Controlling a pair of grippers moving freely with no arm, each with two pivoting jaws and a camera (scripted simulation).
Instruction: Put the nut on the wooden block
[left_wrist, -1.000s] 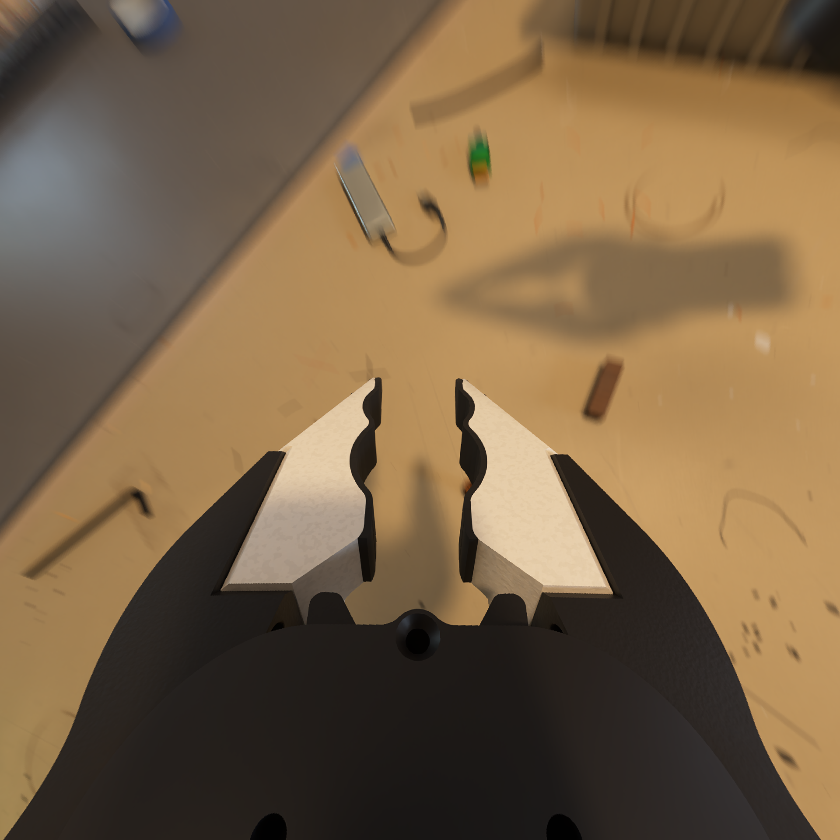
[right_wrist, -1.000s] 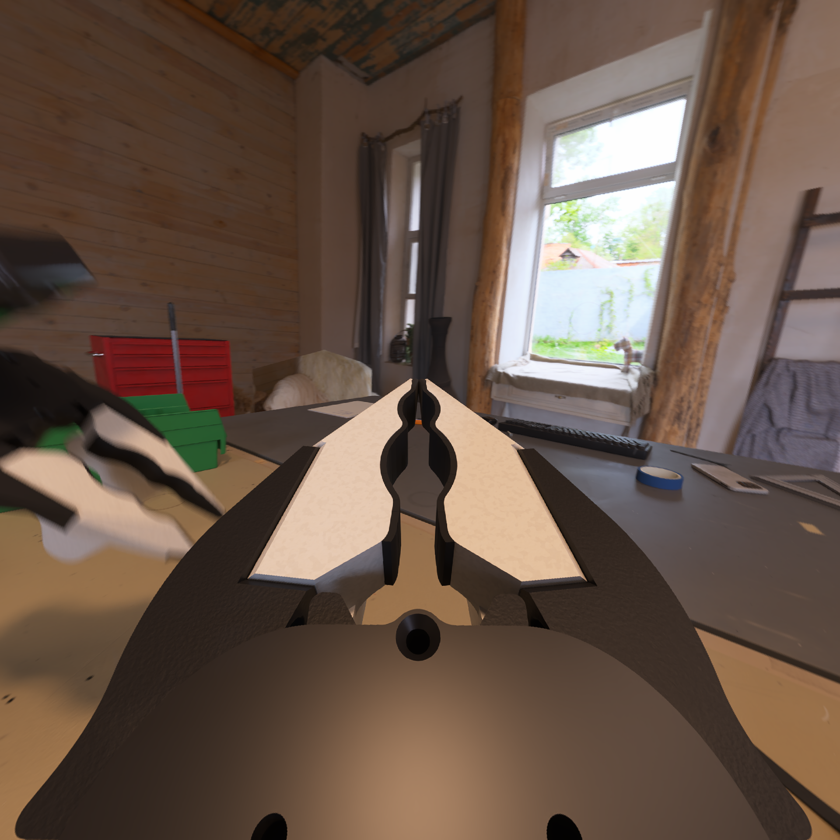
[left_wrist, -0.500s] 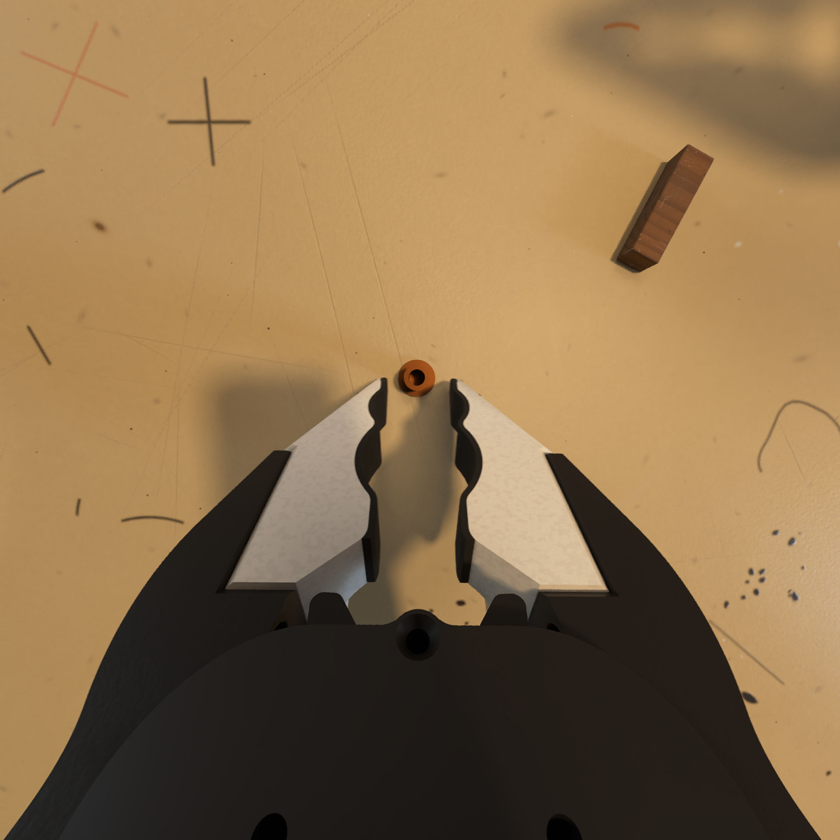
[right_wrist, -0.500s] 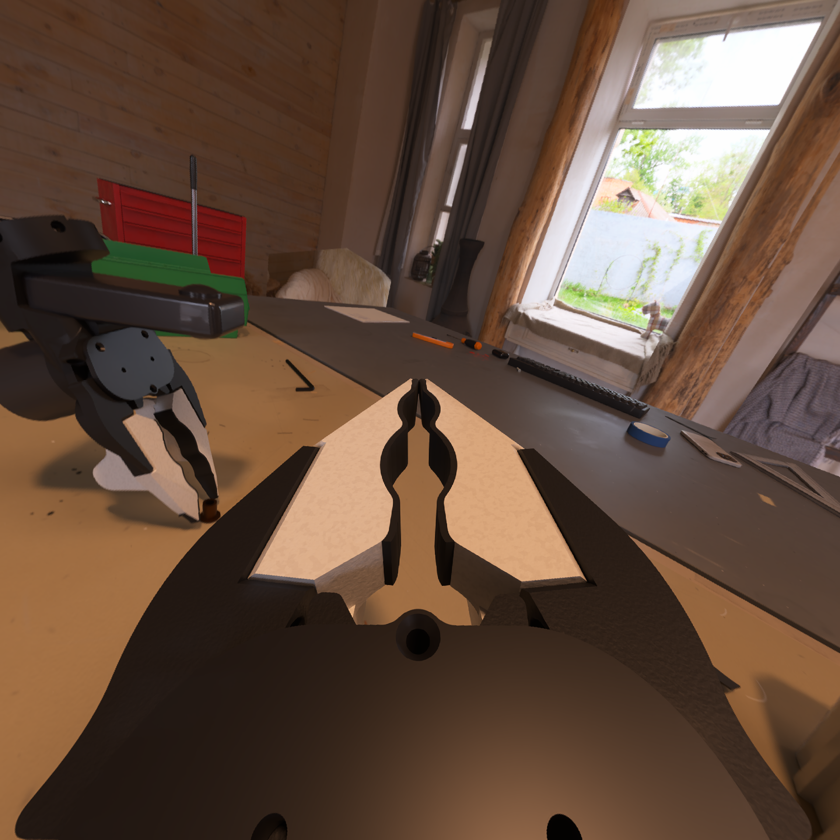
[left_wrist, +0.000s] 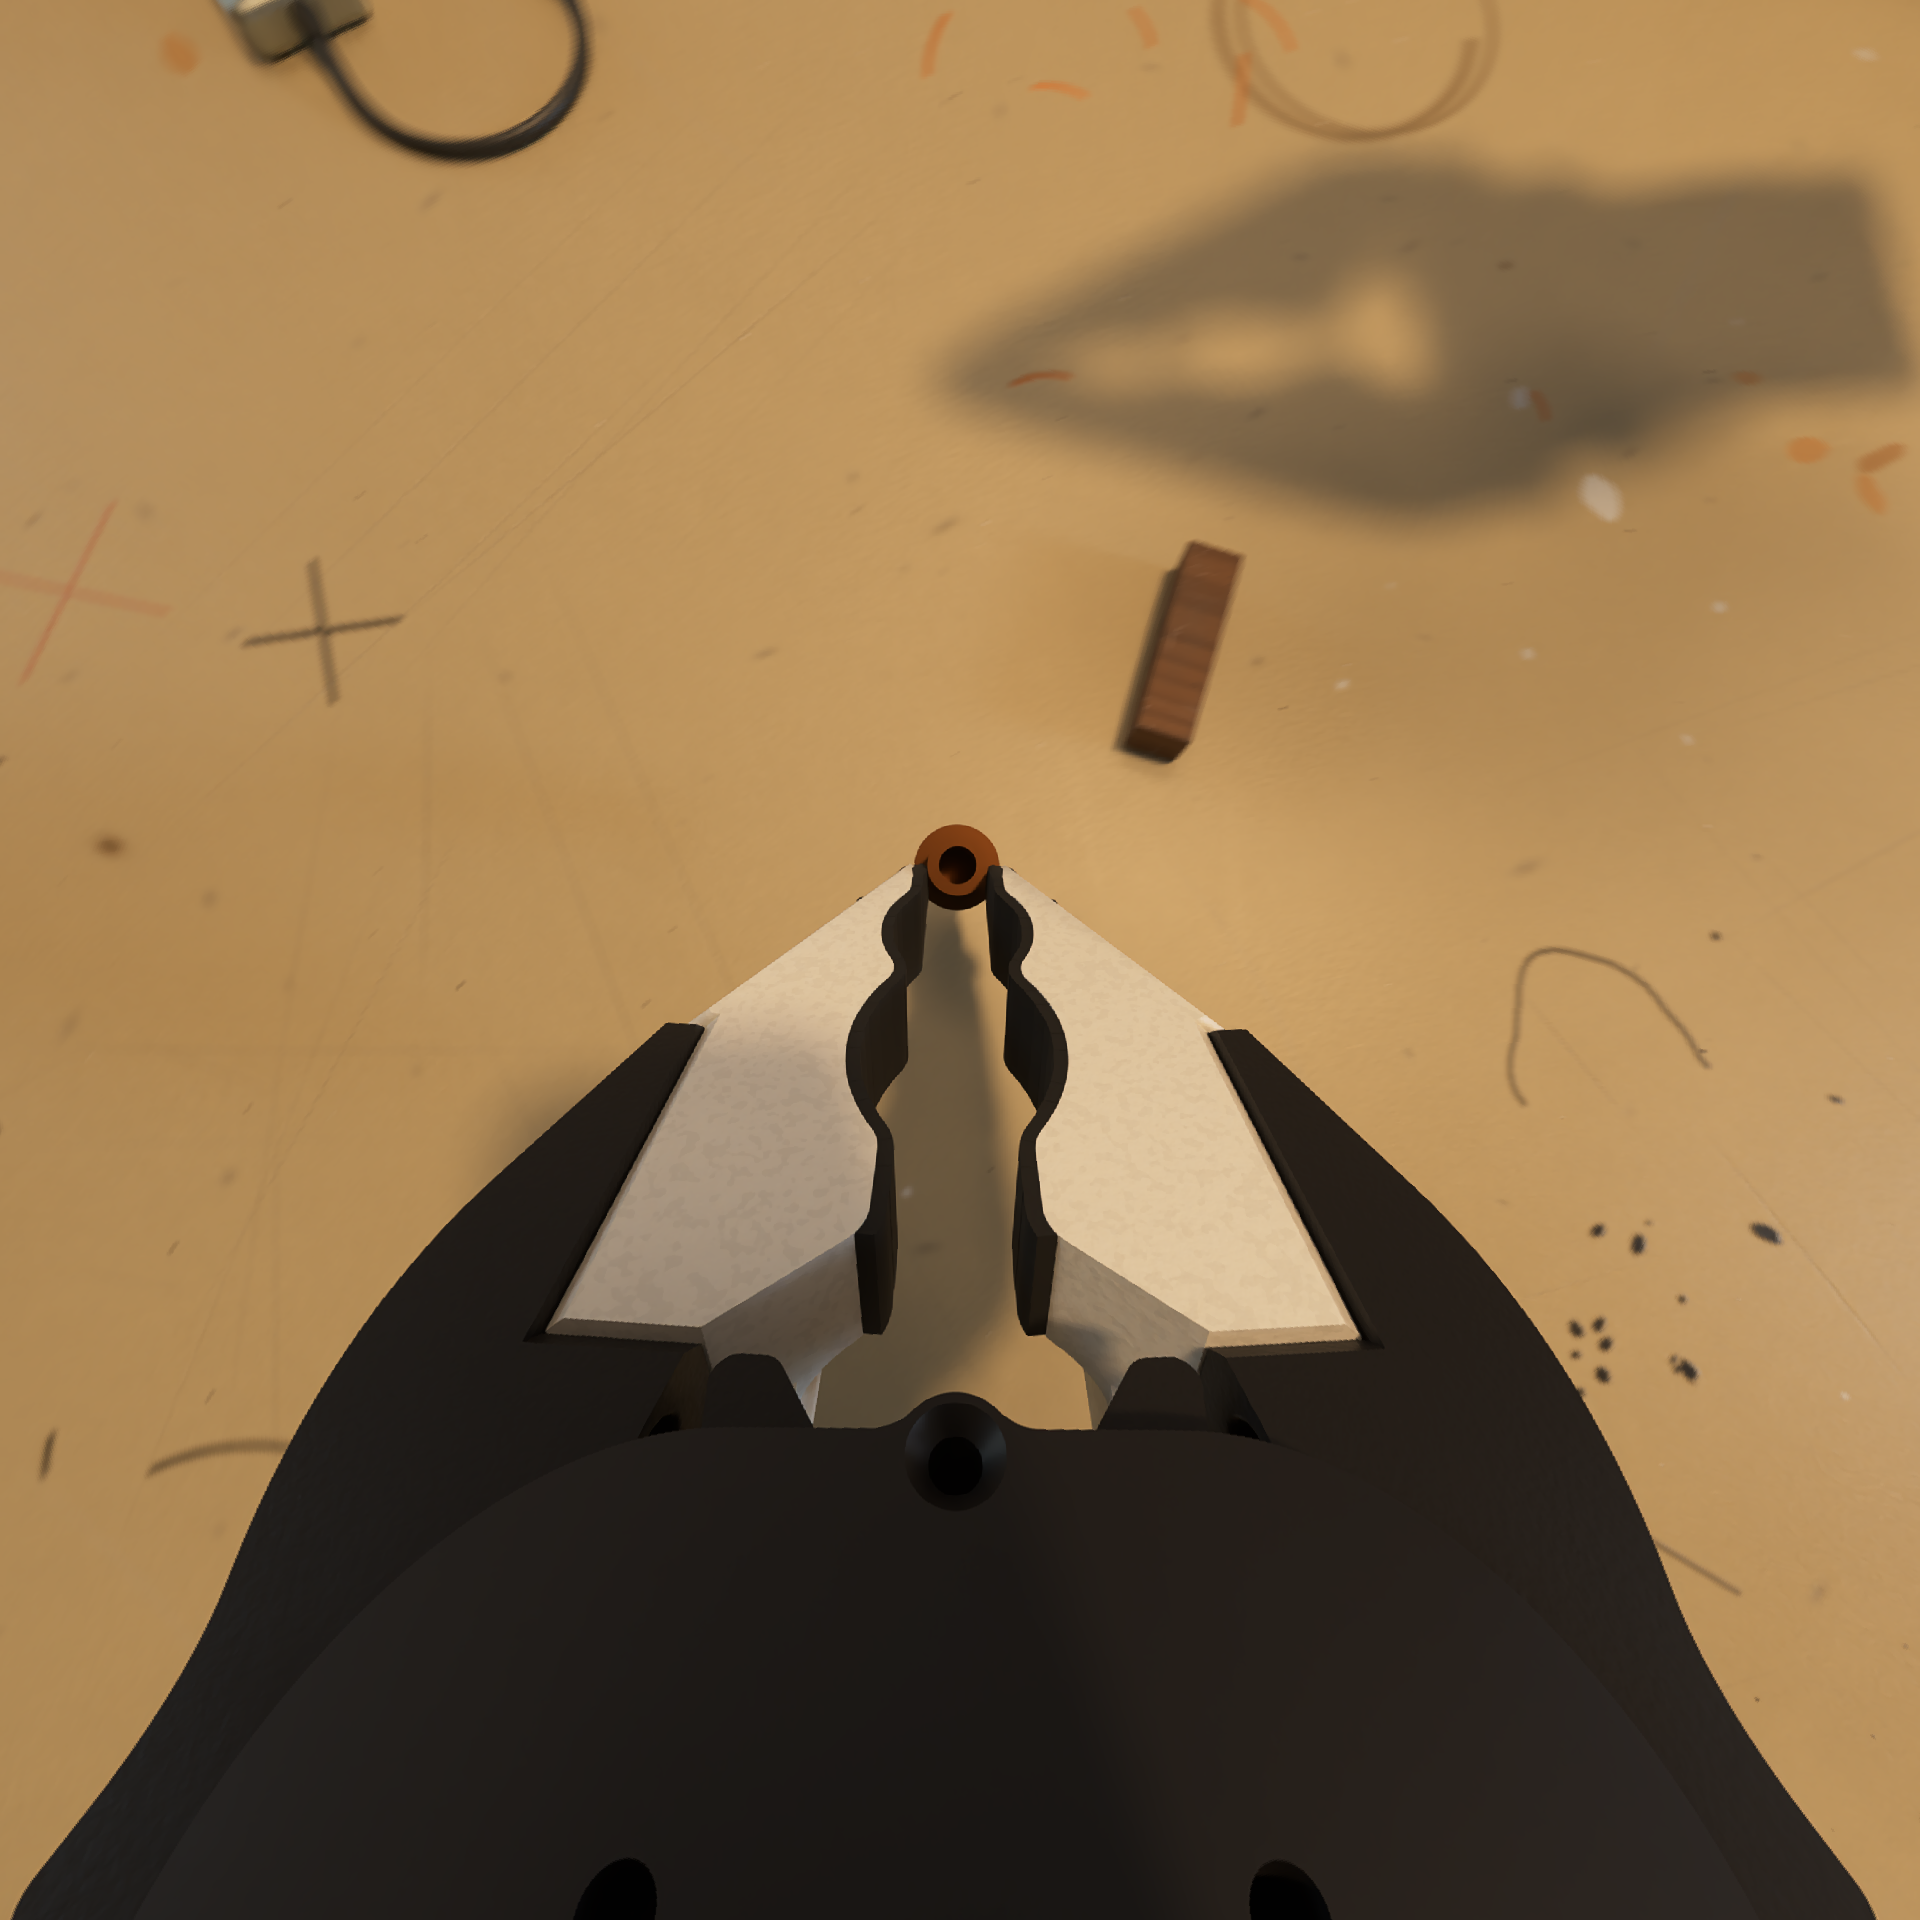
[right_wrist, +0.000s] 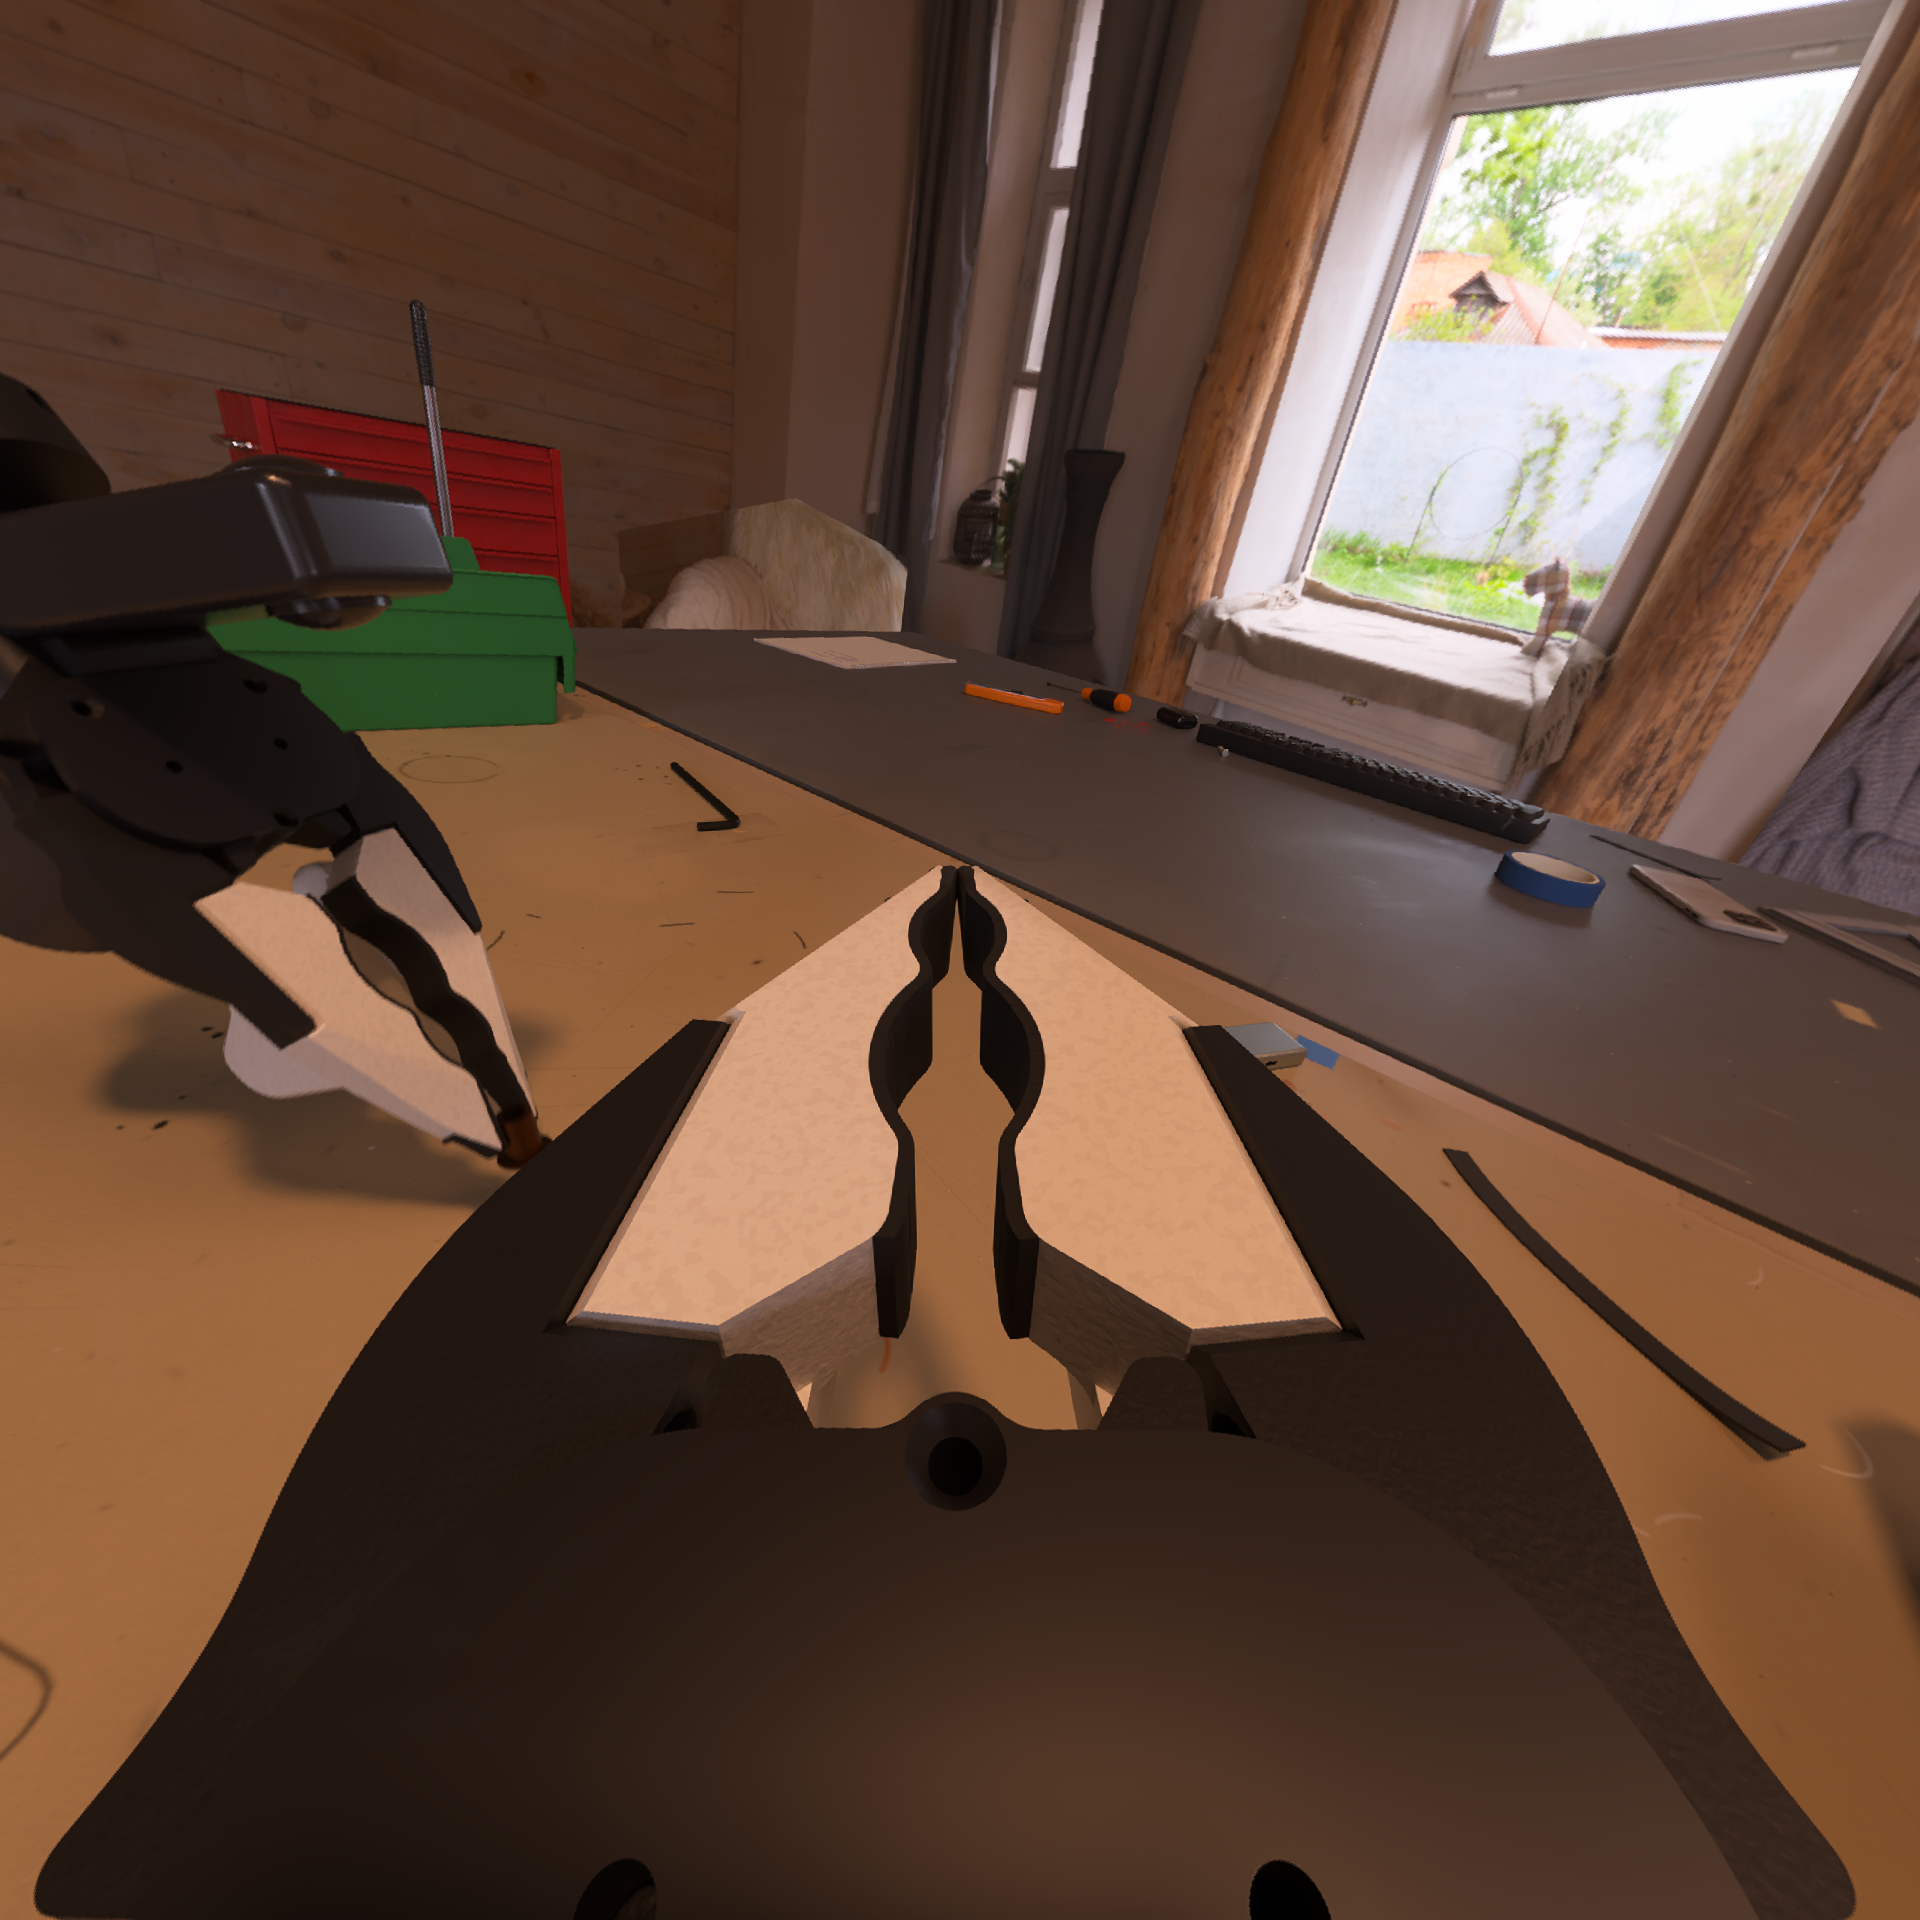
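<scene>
A small orange-brown nut is pinched between the tips of my left gripper, which is shut on it. In the right wrist view the nut shows at that gripper's tips, at or just above the tan tabletop. The wooden block, a dark brown bar, lies on the table ahead and to the right of the nut, apart from it. My right gripper is shut and empty, held above the table to the right of the left gripper.
A black cable with a silver plug lies at the far left. In the right wrist view there is a dark grey tabletop with a blue tape roll, a keyboard, a hex key, a black strip and green bins.
My left gripper came down over the nut and closed on it. The view now shows the block closer ahead. The right gripper tilted down toward the table, still shut.
</scene>
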